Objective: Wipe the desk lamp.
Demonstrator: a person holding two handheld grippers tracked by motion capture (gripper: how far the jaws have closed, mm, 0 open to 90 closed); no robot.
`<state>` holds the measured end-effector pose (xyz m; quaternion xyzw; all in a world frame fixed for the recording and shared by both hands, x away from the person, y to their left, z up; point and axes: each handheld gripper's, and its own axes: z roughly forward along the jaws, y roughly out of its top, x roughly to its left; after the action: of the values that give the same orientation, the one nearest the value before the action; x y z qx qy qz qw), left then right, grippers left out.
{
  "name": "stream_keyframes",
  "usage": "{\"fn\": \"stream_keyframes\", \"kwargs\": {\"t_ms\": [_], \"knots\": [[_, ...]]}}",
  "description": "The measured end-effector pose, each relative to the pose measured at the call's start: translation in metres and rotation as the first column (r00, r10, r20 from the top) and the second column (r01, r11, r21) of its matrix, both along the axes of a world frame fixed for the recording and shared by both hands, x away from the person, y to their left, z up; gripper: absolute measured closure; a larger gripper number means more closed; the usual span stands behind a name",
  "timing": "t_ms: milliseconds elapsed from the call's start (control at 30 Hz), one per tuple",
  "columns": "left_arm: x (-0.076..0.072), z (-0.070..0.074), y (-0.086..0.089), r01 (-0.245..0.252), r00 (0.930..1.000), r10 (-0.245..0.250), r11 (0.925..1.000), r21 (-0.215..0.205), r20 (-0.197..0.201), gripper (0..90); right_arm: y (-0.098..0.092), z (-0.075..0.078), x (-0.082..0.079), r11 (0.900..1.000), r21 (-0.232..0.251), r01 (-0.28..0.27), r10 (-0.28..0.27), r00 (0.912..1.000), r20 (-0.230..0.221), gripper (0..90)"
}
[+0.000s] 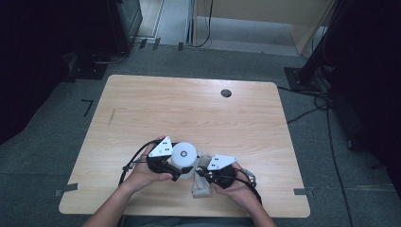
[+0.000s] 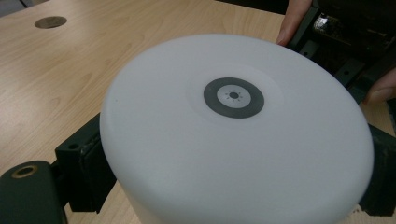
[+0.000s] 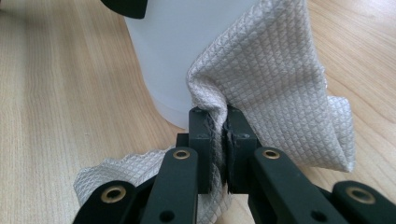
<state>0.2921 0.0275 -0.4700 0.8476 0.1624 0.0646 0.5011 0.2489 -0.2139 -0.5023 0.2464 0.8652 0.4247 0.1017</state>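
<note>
work: wiping white cylinder (image 1: 184,157) with cloth (image 3: 275,88), near table's (image 1: 189,104) front edge
left gripper (image 1: 176,173): jaws clamped on cylinder's sides
right gripper (image 3: 223,135): jaws pinched on cloth, pressed to cylinder wall
progress: seemingly mid-wipe; extent covered unclear

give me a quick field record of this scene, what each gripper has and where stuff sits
surface: light wooden table with a dark round hole near its far edge
main thing: white round plastic container, grey ring mark on its flat top, standing near the table's front edge
left gripper: jaws on either side of the container, clamped on it
right gripper: jaws shut on a fold of a cream waffle-weave cloth
cloth position: pressed against the container's side wall, the rest trailing onto the table
likely work: wiping the container's side
</note>
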Motion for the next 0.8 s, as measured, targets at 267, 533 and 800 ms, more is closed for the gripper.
{"fn": "stream_keyframes", "kwargs": {"t_ms": [267, 533, 800], "knots": [[0.001, -0.001, 0.001, 0.005, 1.0000, -0.005, 1.0000, -0.004, 0.003, 7.9, -0.010, 0.043, -0.008, 0.983, 0.183, 0.016, -0.034, 0.9948, 0.097, 83.9], [0.002, -0.003, 0.002, 0.028, 0.9996, -0.028, 0.9994, -0.020, -0.001, 7.7, -0.013, 0.052, -0.007, 0.964, 0.264, 0.015, -0.052, 0.9895, 0.135, 83.8], [0.000, -0.003, 0.002, 0.061, 0.9981, -0.061, 0.9980, -0.020, 0.001, 7.8, -0.011, 0.014, 0.004, 0.986, 0.147, 0.079, -0.083, 0.9963, 0.023, 84.0]]}}
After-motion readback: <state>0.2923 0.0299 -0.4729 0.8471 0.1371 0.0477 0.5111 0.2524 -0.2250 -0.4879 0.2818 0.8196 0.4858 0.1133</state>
